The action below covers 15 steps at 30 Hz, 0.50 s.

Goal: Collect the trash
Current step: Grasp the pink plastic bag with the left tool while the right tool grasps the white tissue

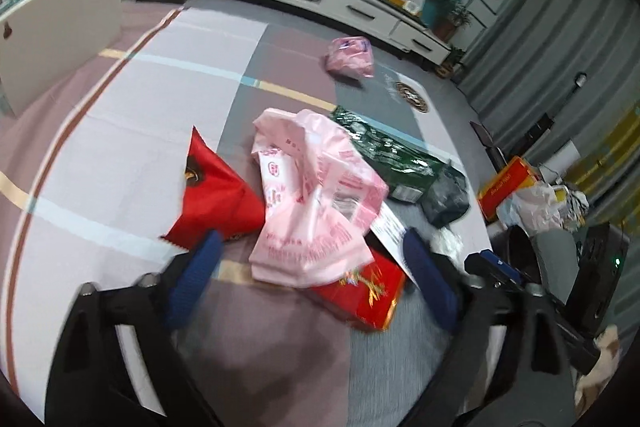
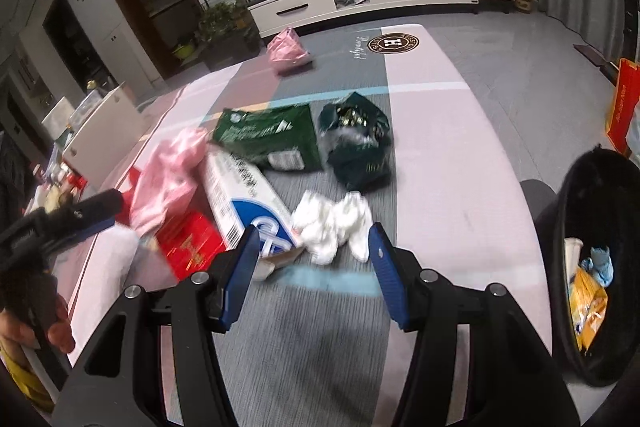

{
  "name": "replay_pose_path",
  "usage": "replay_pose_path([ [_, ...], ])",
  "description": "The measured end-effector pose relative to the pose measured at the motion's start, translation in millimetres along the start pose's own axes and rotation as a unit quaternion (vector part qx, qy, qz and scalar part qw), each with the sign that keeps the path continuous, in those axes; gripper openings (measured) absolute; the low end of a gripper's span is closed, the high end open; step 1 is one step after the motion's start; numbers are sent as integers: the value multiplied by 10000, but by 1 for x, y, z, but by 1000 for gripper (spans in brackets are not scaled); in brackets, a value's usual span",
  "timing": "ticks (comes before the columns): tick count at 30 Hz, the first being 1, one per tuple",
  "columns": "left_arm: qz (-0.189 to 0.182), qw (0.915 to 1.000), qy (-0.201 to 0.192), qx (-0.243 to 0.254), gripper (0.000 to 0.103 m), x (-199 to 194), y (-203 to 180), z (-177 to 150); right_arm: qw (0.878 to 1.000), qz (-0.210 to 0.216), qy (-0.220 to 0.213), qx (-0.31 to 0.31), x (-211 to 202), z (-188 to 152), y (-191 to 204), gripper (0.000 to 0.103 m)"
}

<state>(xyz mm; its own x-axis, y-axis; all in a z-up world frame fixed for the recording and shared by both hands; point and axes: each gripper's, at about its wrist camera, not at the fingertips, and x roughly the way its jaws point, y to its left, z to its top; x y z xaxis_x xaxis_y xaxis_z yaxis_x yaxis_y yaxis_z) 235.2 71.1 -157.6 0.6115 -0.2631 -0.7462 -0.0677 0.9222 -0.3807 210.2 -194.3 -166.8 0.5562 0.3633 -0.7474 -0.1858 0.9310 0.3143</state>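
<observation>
Left gripper (image 1: 312, 259): fingers spread wide, nothing pinched; hovering just over the pink plastic bag (image 1: 316, 203) at the near end of the pile
Right gripper (image 2: 314, 247): spread too, empty; the crumpled white tissue (image 2: 334, 223) sits right at its tips
Pile on the rug (image 2: 440, 155): red packet (image 1: 216, 195) at left; red box (image 1: 368, 291) under the pink bag; white-and-blue carton (image 2: 248, 195), green bag (image 2: 272, 133) and dark green wrapper (image 2: 358, 143) farther back
Far end: a second pink bag (image 2: 288, 49), well apart from the rest
Trash bin (image 2: 600, 195): near right, black, some rubbish already inside
</observation>
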Motion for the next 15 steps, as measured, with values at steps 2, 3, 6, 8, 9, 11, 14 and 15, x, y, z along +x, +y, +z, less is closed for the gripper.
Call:
replay_pose_path([
  [2,133,9998,58,-157,69,11,2,3,10000,-7,33,50,9,6,-3,56],
  [3,169,9995,85,-234,66,16,4,4,10000,-25,36,63,13,8,-5,56],
  [6,122,9992,156,-351,46,25,5,2,9998,-60,148,86,25,11,-8,56],
  [8,89,9992,192,-328,30,29,4,0,9995,-133,290,68,33,10,-8,45],
  [9,87,9993,167,-309,28,29,3,-1,9993,-127,358,67,36,9,-9,42],
  [11,87,9996,141,-248,21,28,0,-1,9994,2,336,95,35,7,-9,32],
  [14,38,9998,84,-161,13,21,-4,-3,9996,15,248,104,28,5,-9,20],
  [15,15,9999,45,-98,9,17,-6,-5,9997,-6,225,105,25,5,-9,20],
])
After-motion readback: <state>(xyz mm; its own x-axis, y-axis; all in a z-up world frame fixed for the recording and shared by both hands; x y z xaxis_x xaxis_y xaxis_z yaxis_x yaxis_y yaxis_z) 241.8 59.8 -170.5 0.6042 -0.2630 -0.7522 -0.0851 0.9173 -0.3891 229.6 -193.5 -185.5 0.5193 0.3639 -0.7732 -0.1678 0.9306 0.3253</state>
